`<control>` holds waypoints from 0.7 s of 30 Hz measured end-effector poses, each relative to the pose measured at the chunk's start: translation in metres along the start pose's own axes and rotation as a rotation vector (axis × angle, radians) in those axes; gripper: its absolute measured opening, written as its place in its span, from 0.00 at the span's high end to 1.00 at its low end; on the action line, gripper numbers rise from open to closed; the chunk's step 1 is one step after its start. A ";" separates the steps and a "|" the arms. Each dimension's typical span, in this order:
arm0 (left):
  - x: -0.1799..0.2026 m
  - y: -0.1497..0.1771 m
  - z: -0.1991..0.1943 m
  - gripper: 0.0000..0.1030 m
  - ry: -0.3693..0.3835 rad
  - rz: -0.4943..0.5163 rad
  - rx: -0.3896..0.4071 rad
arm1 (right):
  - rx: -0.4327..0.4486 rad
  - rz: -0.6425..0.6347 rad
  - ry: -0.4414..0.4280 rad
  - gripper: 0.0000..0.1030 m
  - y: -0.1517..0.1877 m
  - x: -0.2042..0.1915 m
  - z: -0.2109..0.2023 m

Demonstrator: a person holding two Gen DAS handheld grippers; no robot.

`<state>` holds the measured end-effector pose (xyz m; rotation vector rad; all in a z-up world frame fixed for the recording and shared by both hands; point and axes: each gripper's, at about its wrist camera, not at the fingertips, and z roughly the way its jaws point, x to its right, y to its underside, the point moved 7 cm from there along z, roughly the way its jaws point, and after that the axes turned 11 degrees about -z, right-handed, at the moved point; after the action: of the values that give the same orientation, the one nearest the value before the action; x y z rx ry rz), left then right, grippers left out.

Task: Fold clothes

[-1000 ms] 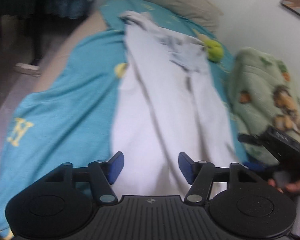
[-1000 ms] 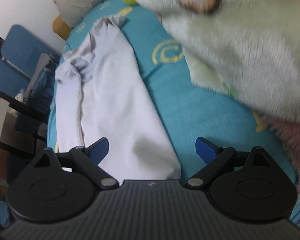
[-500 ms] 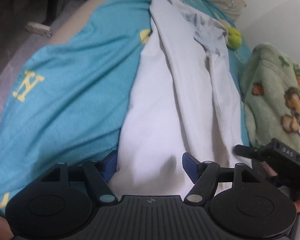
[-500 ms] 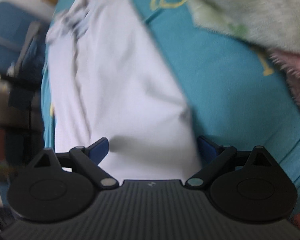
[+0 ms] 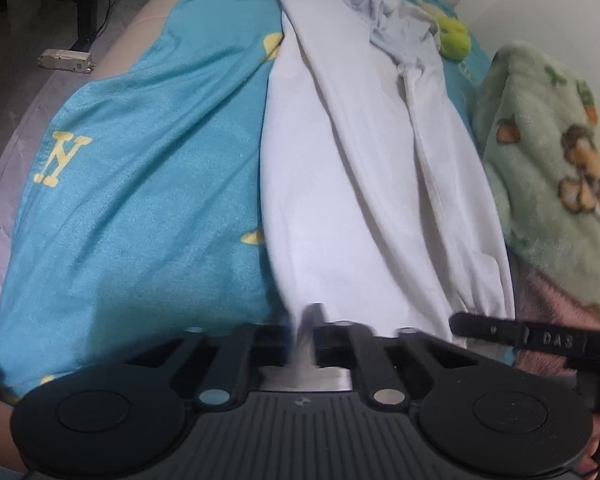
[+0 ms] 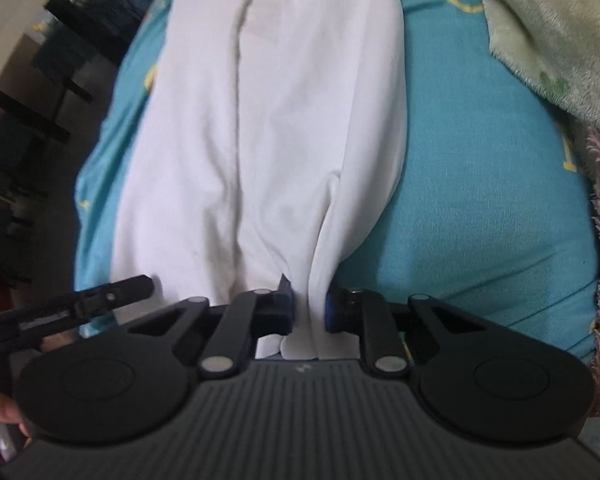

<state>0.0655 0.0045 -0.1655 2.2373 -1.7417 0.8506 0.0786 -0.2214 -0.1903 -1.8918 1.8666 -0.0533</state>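
The white garment (image 5: 364, 184) is spread lengthwise on the bed (image 5: 140, 184), ahead of both tools. Its near hem is pinched by the left hand-held gripper (image 5: 302, 336); the right hand-held gripper (image 6: 308, 308) is closing on it.

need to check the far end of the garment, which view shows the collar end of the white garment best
The left wrist view. There the white garment runs full length up the teal bedspread, and its rumpled grey collar end shows beside a green ball. The right wrist view cuts that end off at the top edge, showing mainly the near hem bunched in the right gripper, whose jaws are closing.
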 end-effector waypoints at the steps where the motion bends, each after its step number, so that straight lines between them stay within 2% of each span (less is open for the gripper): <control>1: 0.002 -0.004 -0.008 0.98 0.049 -0.021 0.028 | 0.028 0.005 -0.016 0.85 0.001 -0.001 -0.008; 5: 0.013 -0.017 -0.053 0.99 0.207 -0.045 0.171 | 0.164 0.013 -0.057 0.86 -0.011 -0.005 -0.052; 10: 0.030 -0.033 -0.129 0.99 0.378 -0.088 0.304 | 0.338 -0.048 -0.086 0.87 -0.029 -0.028 -0.121; 15: 0.049 -0.039 -0.207 0.99 0.455 -0.070 0.424 | 0.440 -0.137 -0.071 0.88 -0.036 -0.055 -0.183; 18: 0.060 -0.023 -0.243 0.99 0.471 -0.024 0.457 | 0.484 -0.178 -0.074 0.88 -0.029 -0.064 -0.213; 21: 0.065 0.001 -0.268 0.99 0.478 0.025 0.471 | 0.514 -0.196 -0.088 0.88 -0.005 -0.063 -0.233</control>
<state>-0.0133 0.0770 0.0891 2.0064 -1.4510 1.7812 -0.0037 -0.2329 0.0365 -1.6702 1.4289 -0.4605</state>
